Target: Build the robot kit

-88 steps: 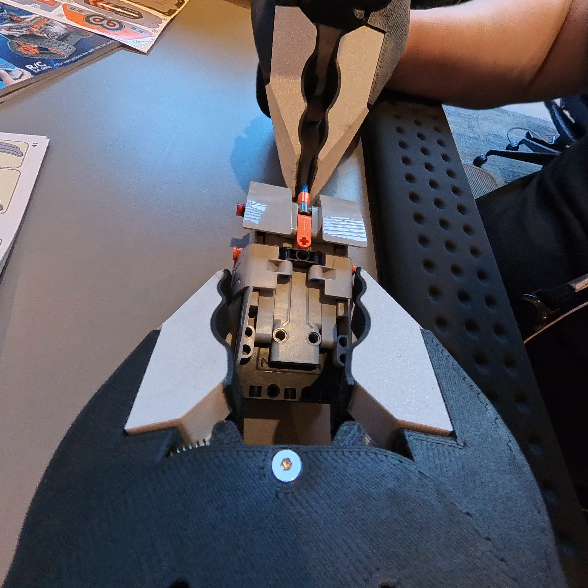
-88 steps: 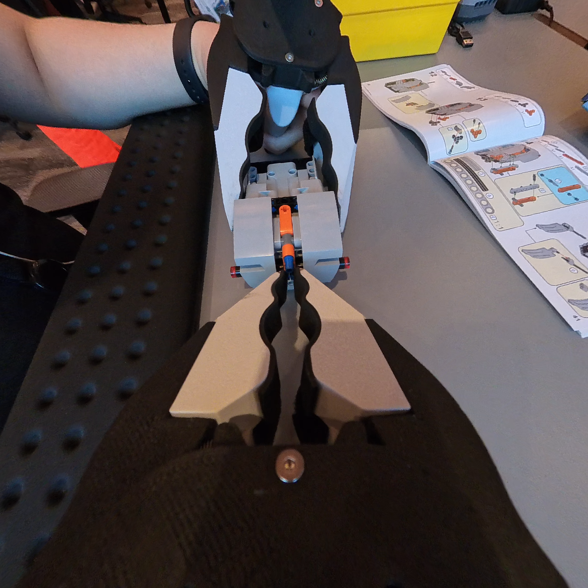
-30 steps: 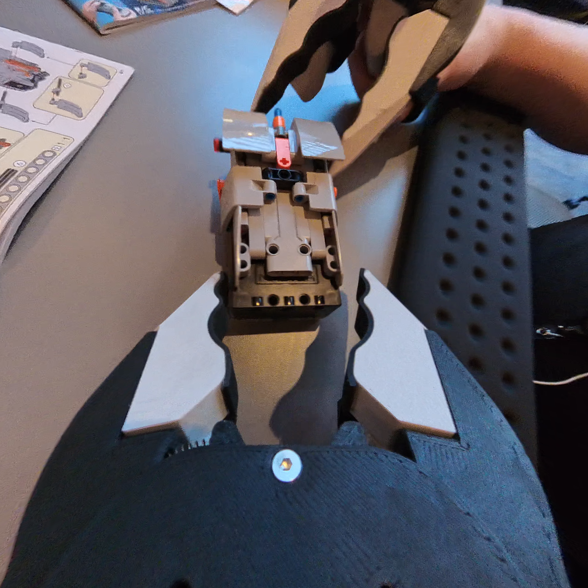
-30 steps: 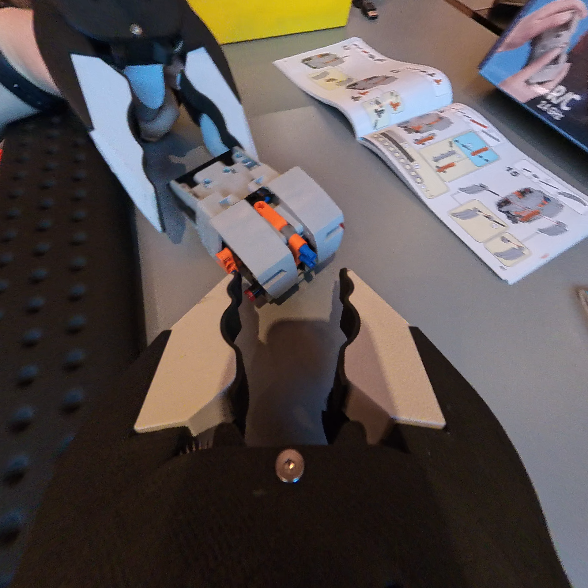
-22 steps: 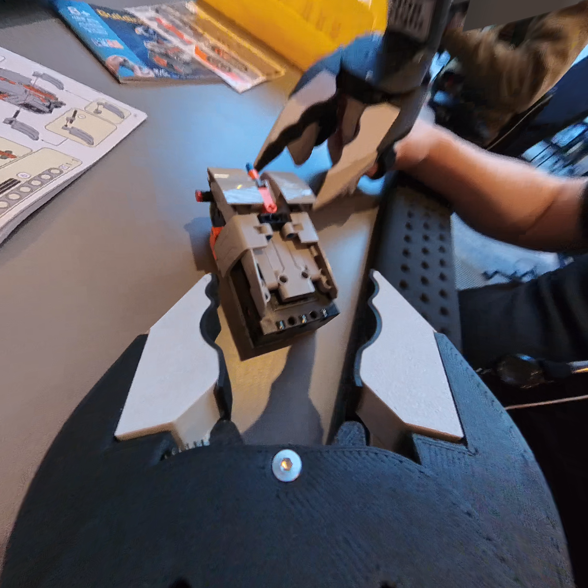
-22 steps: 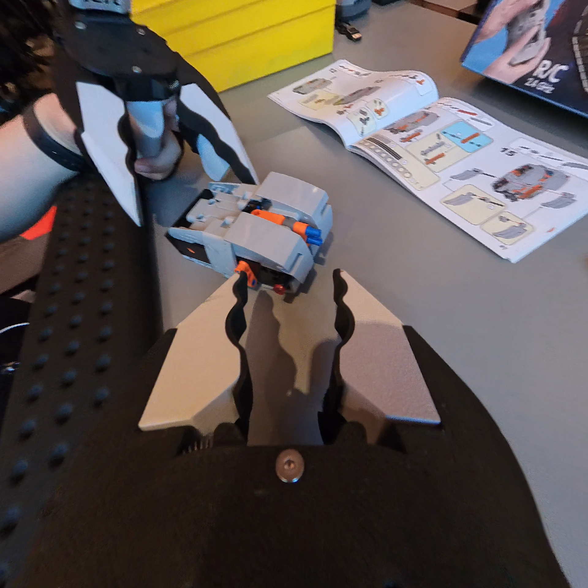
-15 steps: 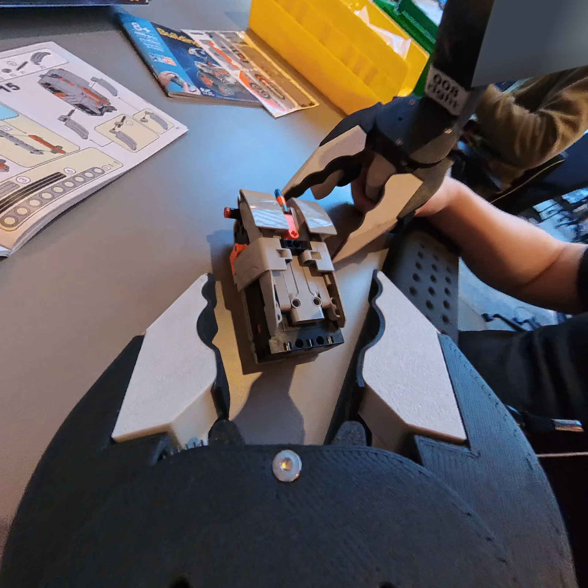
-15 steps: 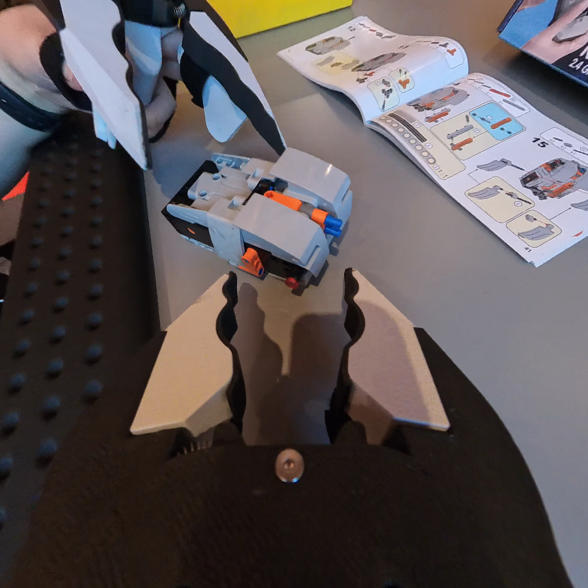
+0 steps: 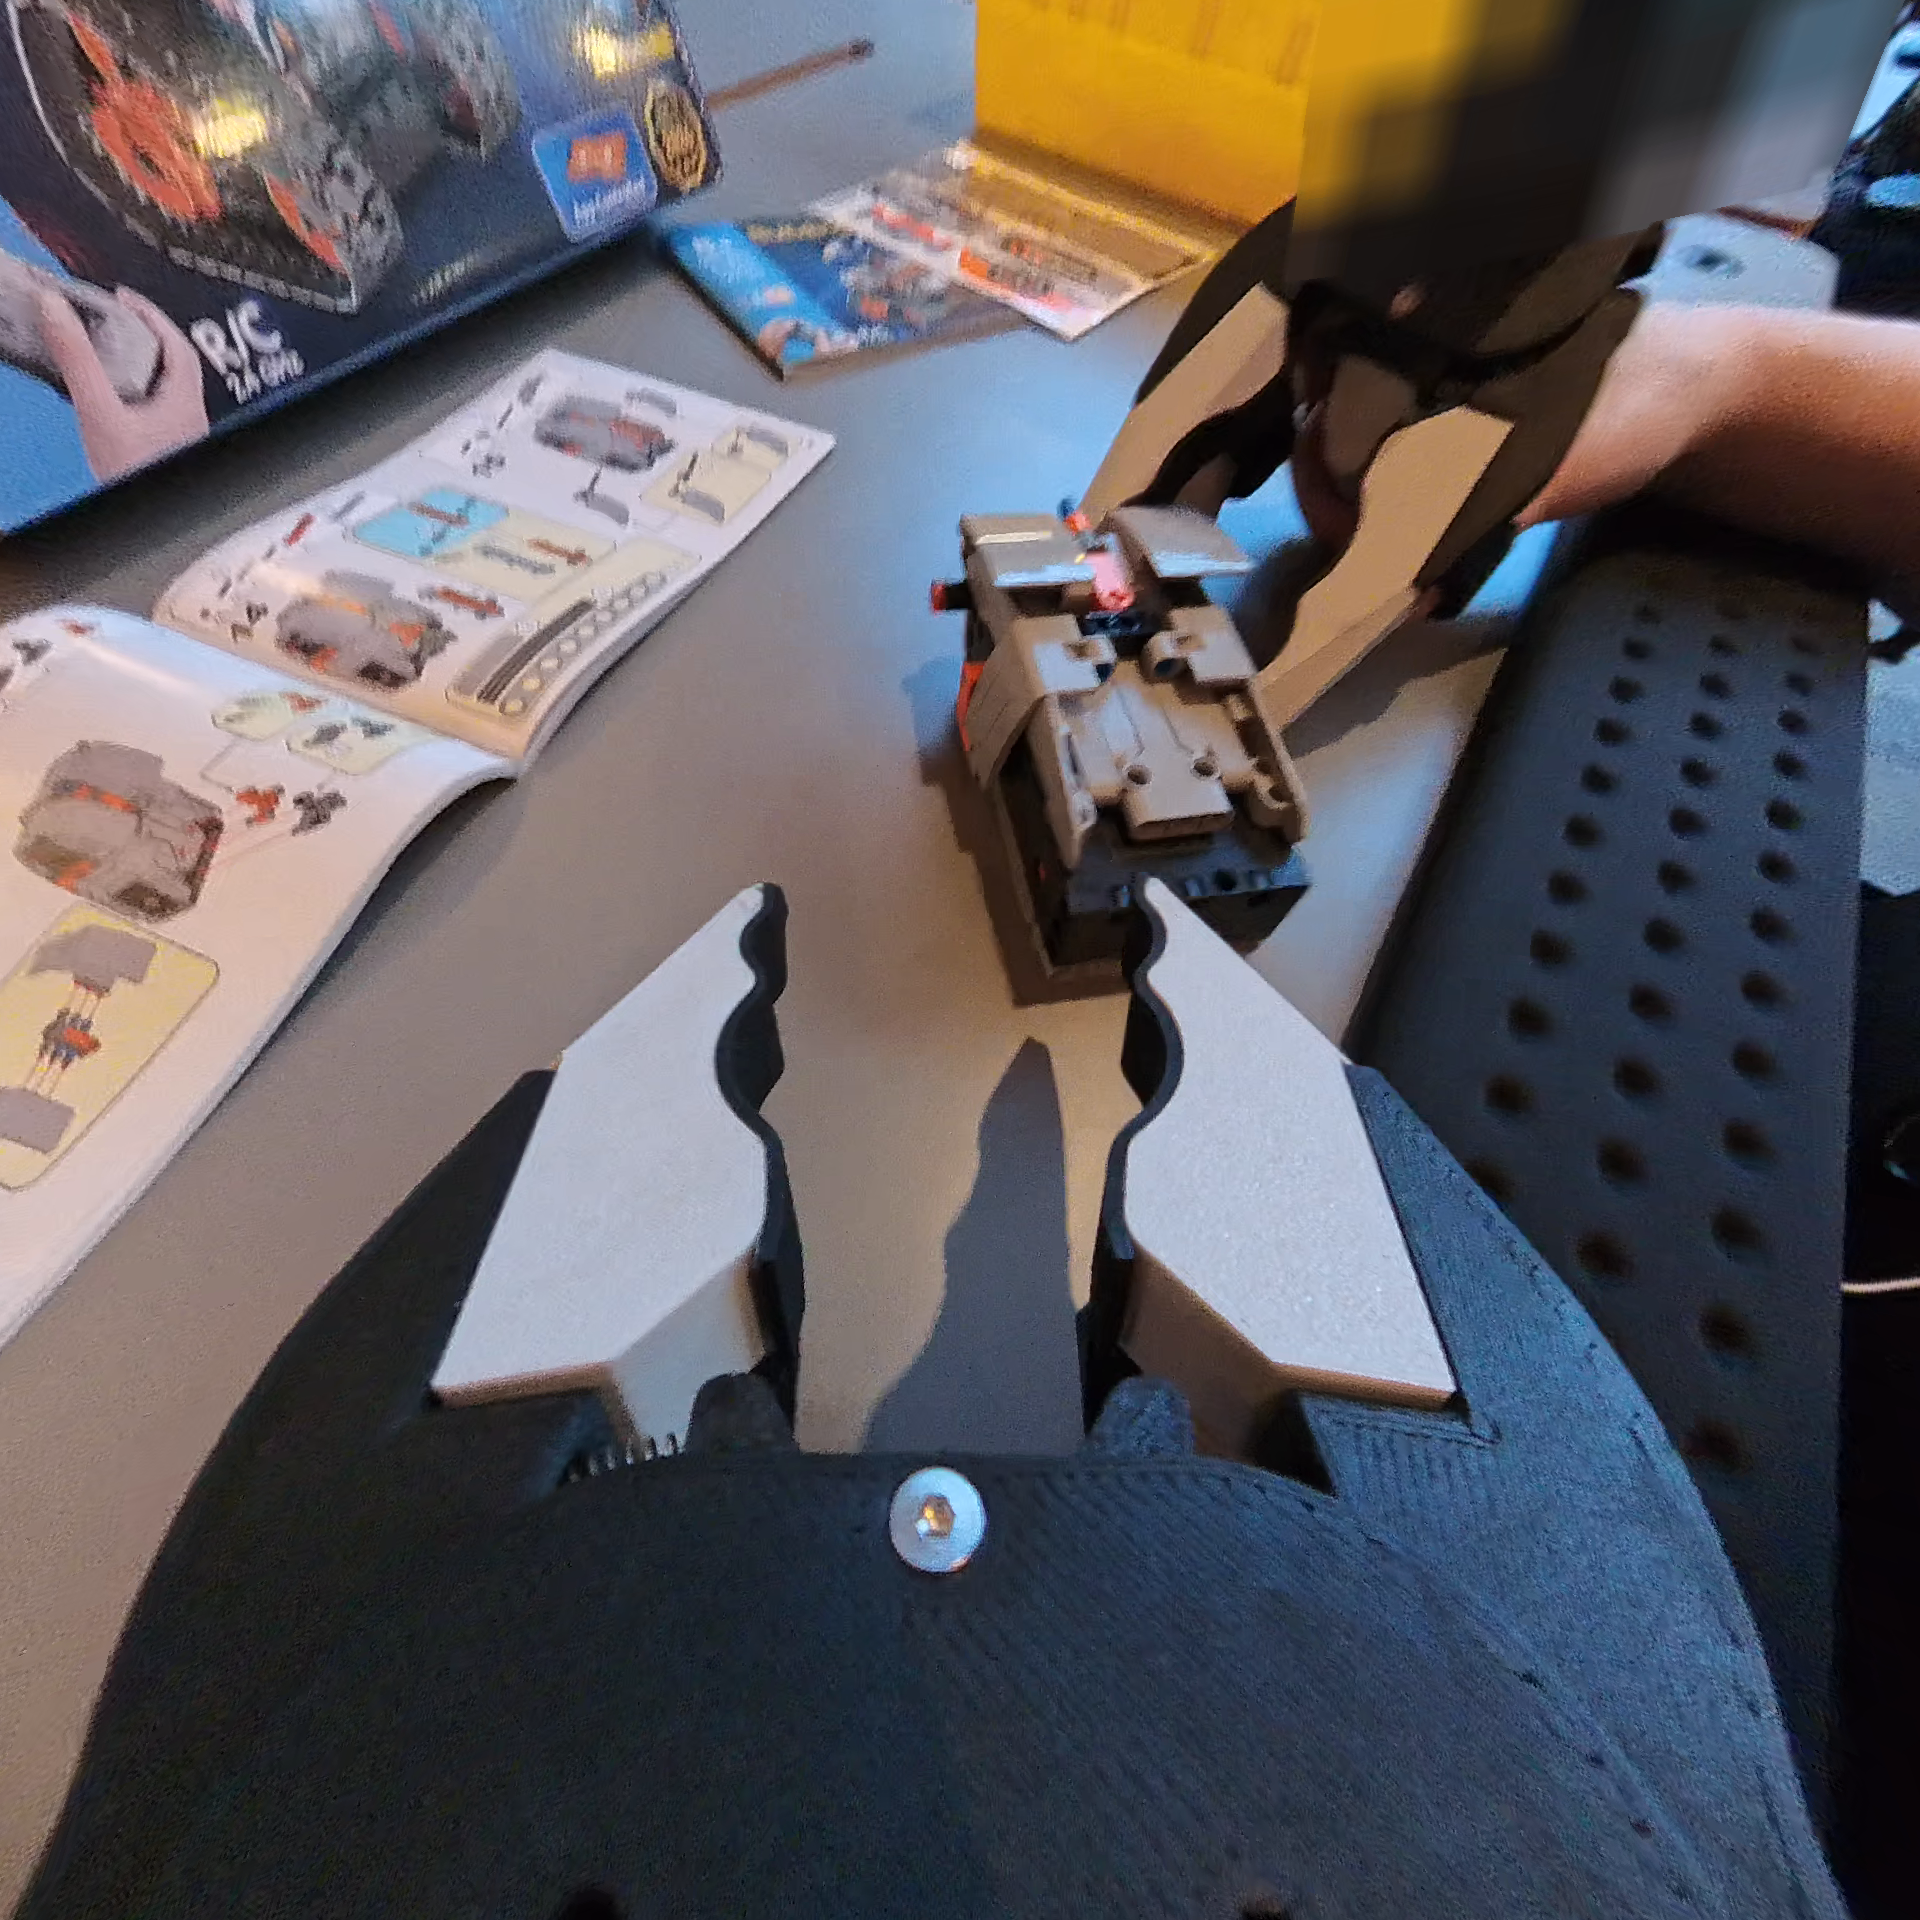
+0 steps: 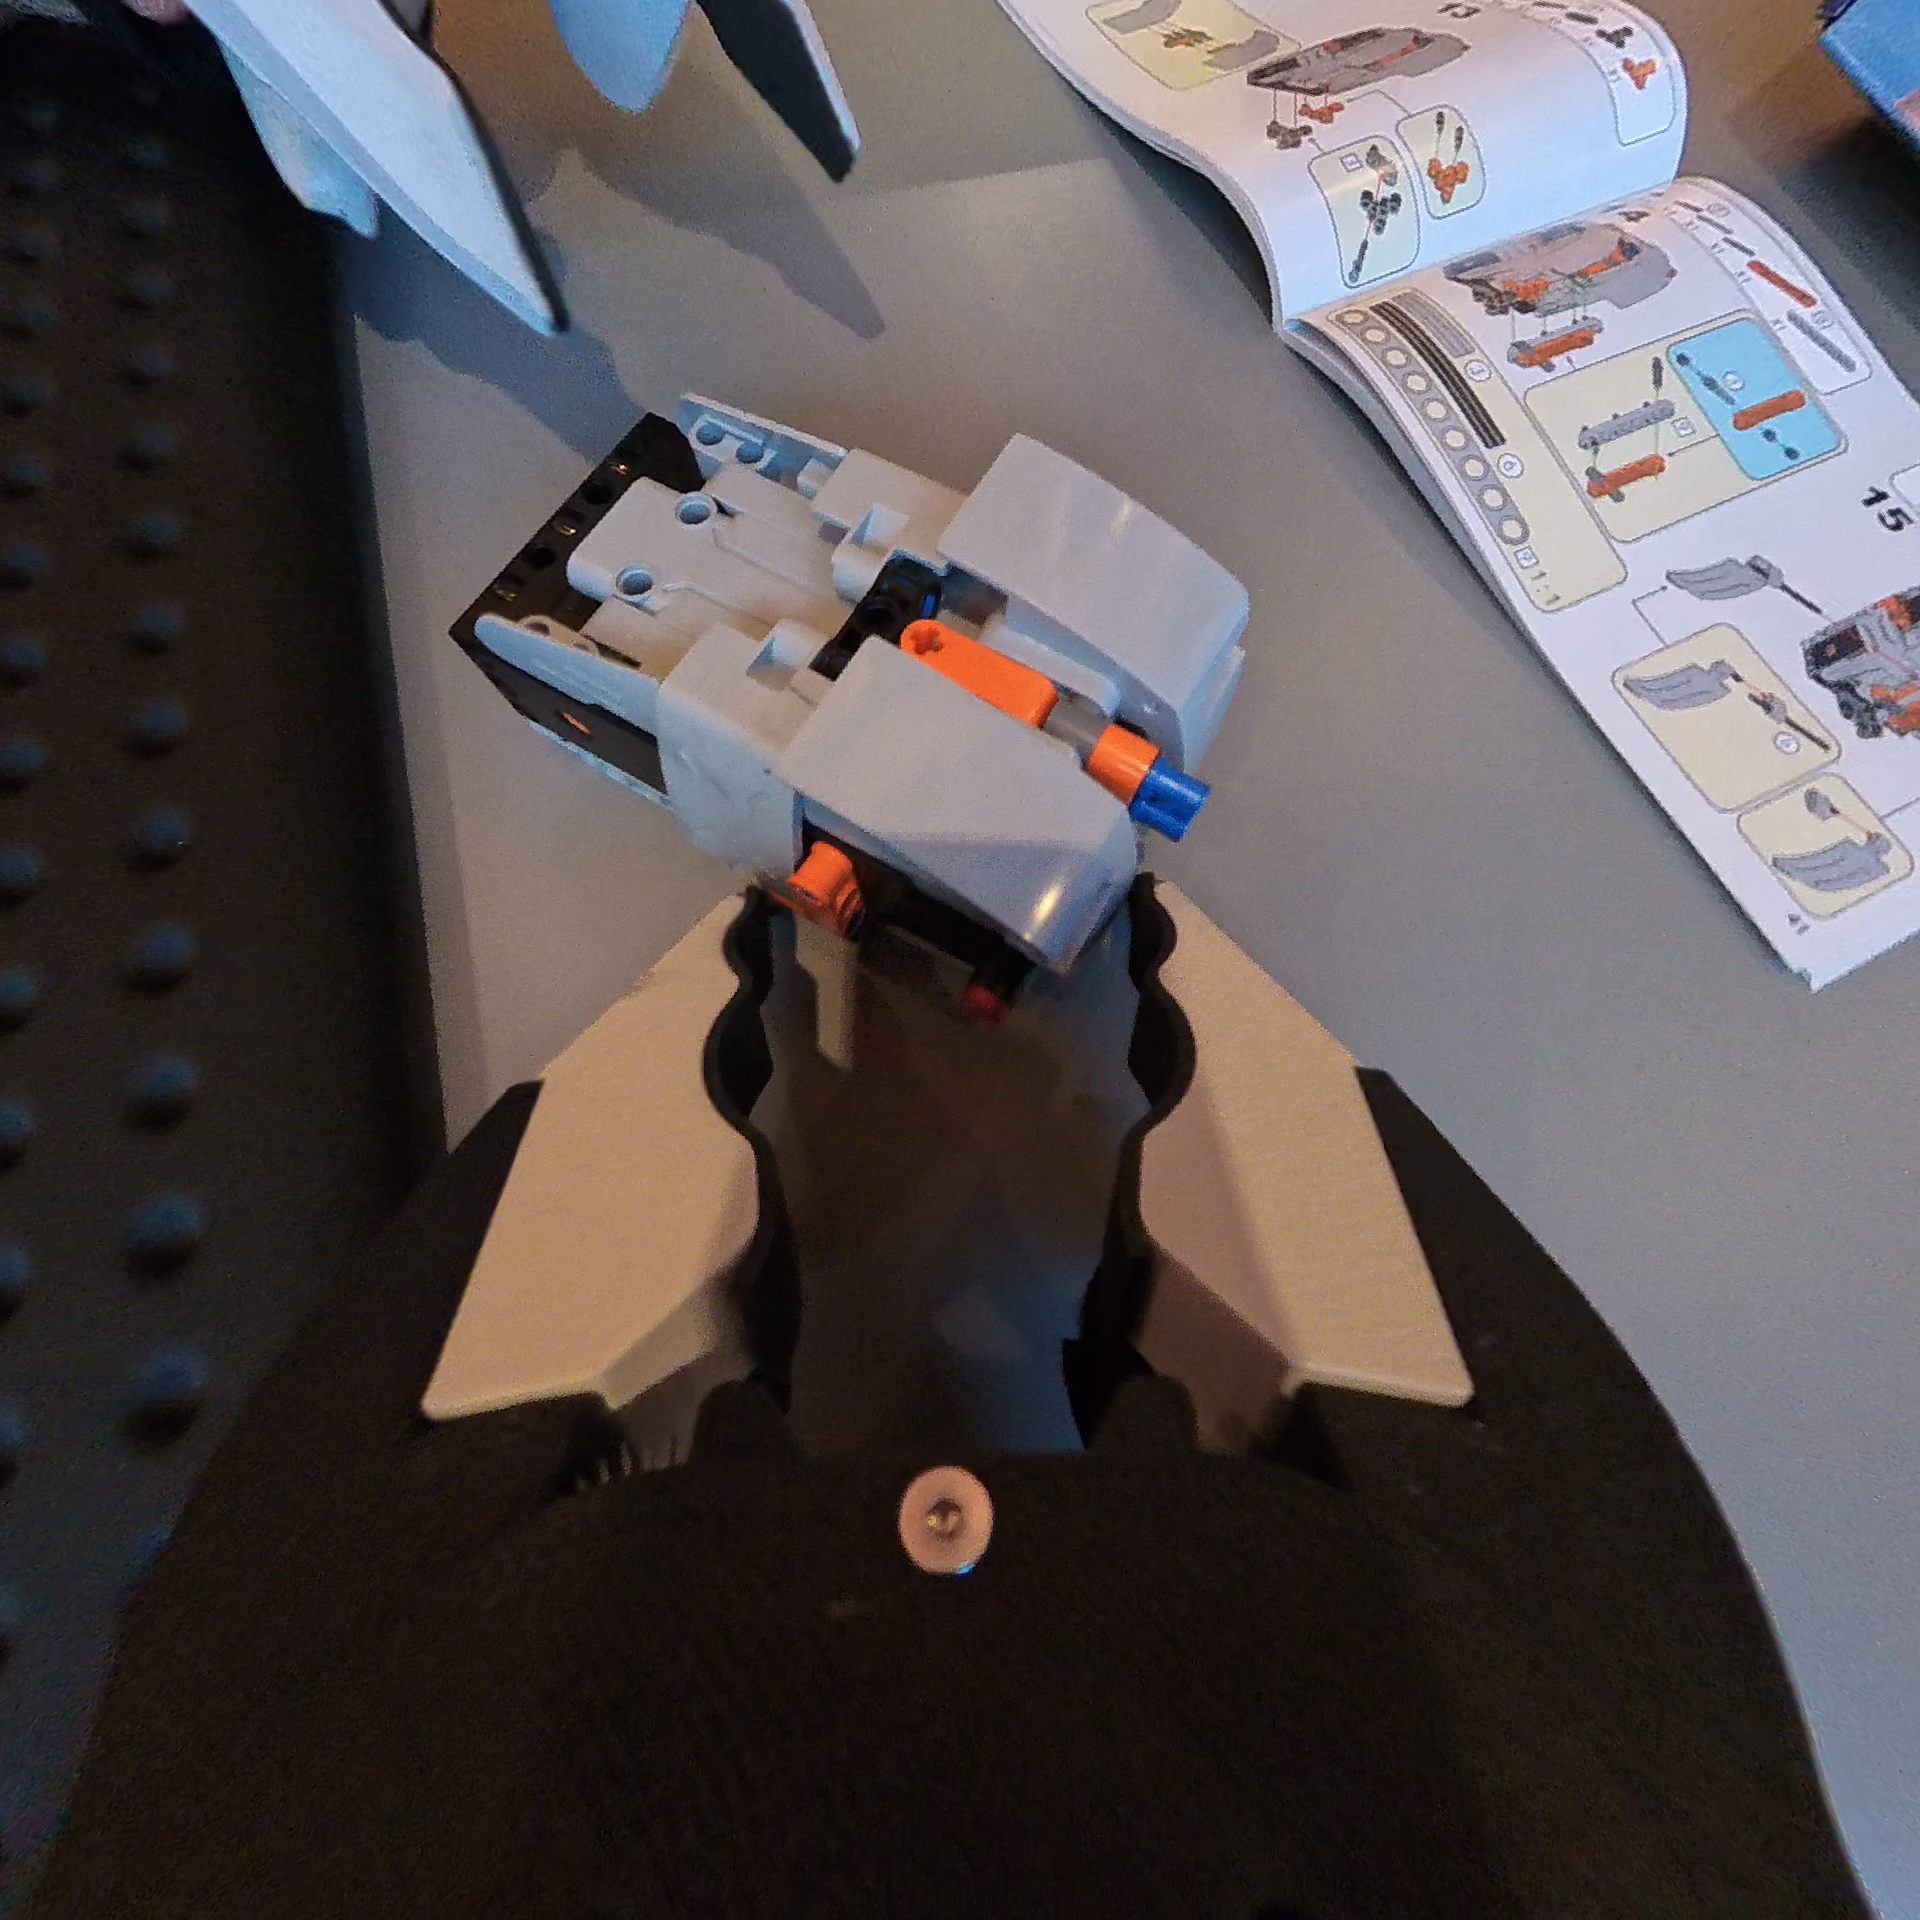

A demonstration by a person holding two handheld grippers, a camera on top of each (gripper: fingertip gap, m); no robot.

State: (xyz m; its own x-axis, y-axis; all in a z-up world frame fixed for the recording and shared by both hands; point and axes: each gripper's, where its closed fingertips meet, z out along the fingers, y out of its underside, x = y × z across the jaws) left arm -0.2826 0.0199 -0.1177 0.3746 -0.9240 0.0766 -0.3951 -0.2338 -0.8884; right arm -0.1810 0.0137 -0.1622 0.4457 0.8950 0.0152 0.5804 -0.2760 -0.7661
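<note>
The grey brick model (image 9: 1117,727) rests on the grey bench (image 9: 727,790), and all positions below are given relative to it. Its long axis runs from the black block end (image 10: 561,582) to the end carrying the orange and blue axle (image 10: 1049,717).

The left claw (image 9: 956,899) stands wide open and holds nothing. It sits off the model's black end and to one side, so the long axis does not pass between its fingers; one fingertip (image 9: 1153,894) overlaps that end in the left wrist view, and contact cannot be confirmed.

The right claw (image 10: 940,899) is likewise wide open and empty. It faces the model's axle end, with the fingertips just short of the lower corner bearing a small orange connector (image 10: 826,878) and a red pin (image 10: 987,1000). The model lies askew to this claw, which appears the nearer of the two.

An open instruction booklet (image 10: 1621,416) lies beyond the model's far flank, a studded black mat (image 10: 156,727) along the near flank, and a printed box (image 9: 312,177) and yellow bin (image 9: 1132,104) farther off.

Both views are slightly blurred. The model's underside is hidden, and the left claw is cut off by the top edge of the right wrist view.
</note>
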